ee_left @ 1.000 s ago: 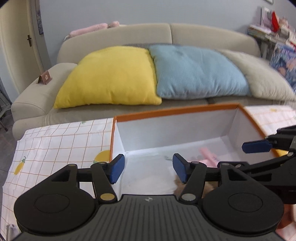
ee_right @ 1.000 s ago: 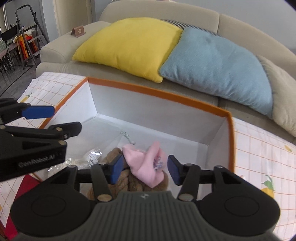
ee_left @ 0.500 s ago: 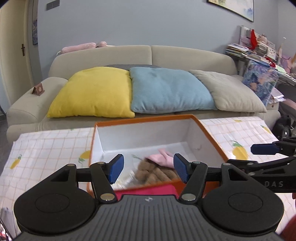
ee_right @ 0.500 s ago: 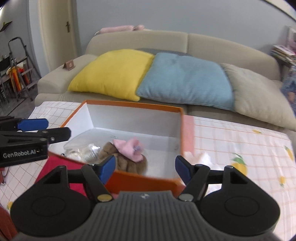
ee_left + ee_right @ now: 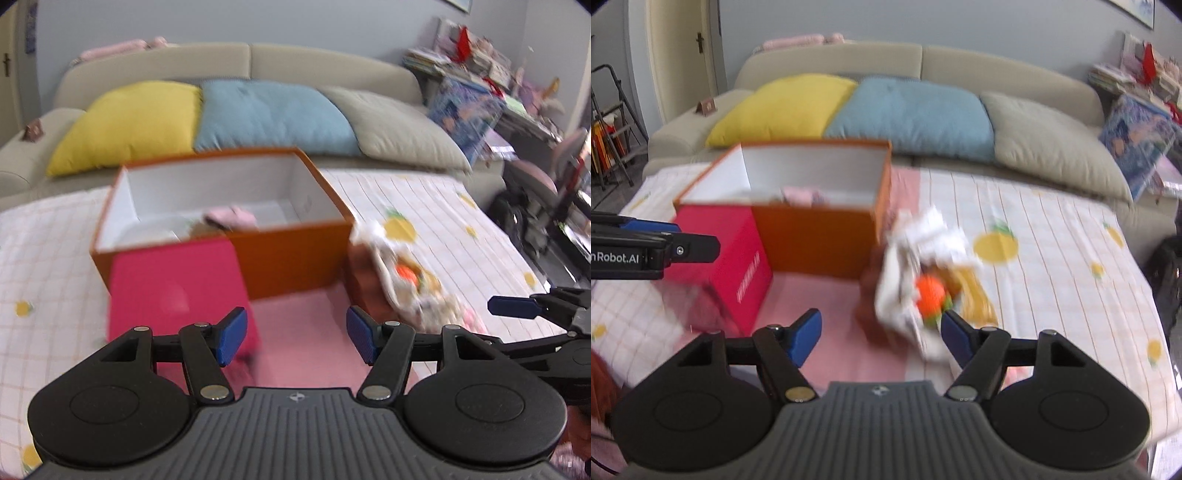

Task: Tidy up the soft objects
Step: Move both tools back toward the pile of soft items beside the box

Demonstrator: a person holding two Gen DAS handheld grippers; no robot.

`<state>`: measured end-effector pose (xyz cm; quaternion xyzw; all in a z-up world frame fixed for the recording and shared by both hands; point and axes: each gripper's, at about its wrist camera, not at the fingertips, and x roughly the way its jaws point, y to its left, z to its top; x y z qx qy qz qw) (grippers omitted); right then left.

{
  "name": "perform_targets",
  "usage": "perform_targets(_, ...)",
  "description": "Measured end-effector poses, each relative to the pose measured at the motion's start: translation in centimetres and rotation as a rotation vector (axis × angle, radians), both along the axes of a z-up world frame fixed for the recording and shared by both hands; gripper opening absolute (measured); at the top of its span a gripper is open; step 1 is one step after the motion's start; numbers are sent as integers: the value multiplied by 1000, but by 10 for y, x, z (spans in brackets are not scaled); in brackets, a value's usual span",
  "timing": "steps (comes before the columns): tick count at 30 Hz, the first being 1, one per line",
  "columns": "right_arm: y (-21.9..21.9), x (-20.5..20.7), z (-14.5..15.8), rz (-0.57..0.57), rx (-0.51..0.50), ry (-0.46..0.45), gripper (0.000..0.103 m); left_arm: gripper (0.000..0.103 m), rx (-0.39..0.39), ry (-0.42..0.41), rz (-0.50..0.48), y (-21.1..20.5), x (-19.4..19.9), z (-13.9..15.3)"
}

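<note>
- Both grippers are pulling back from the open orange cardboard box [image 5: 295, 254], which is now showing whole instead of only its white inside.
- The right gripper [image 5: 881, 338] is standing with wider jaws than a second ago, nothing between them.
- The pink soft cloth [image 5: 231, 218] is lying inside the box, away from those jaws.
- A red box [image 5: 716, 266] and a heap of soft toys [image 5: 923, 280] are coming into view.

orange box [image 5: 295, 254] ahead, pink mat [image 5: 303, 347] clear

A beige sofa [image 5: 1015, 66] carries yellow [image 5: 783, 107], blue [image 5: 916, 114] and grey cushions [image 5: 1052, 144].
</note>
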<state>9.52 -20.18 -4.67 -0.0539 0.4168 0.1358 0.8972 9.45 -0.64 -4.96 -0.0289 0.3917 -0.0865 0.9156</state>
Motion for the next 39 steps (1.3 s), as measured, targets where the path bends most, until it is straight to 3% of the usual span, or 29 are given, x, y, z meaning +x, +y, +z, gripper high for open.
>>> perform_targets(7, -25, -19, -25, -68, -56, 114, 71, 72, -84, 105, -68, -18, -13, -21)
perform_targets(15, -54, -22, -38, -167, 11, 193, 71, 72, -98, 165, -126, -41, -15, -34)
perform_targets(20, -67, -13, -42, -210, 38, 194, 71, 72, -105, 164, -135, -53, -7, -37)
perform_targets(24, -74, 7, -52, -215, 0, 207, 71, 73, -113, 172, -132, -62, 5, -41)
perform_targets(30, -80, 37, -70, -201, -91, 199, 81, 73, -99, 162, -149, -77, 21, -43)
perform_targets(35, -85, 58, -87, -162, -46, 238, 92, 74, -54, 153, -180, -89, 35, -47)
perform_targets(39, -84, 67, -103, -171, -73, 280, 93, 74, -56, 146, -184, -94, 45, -48)
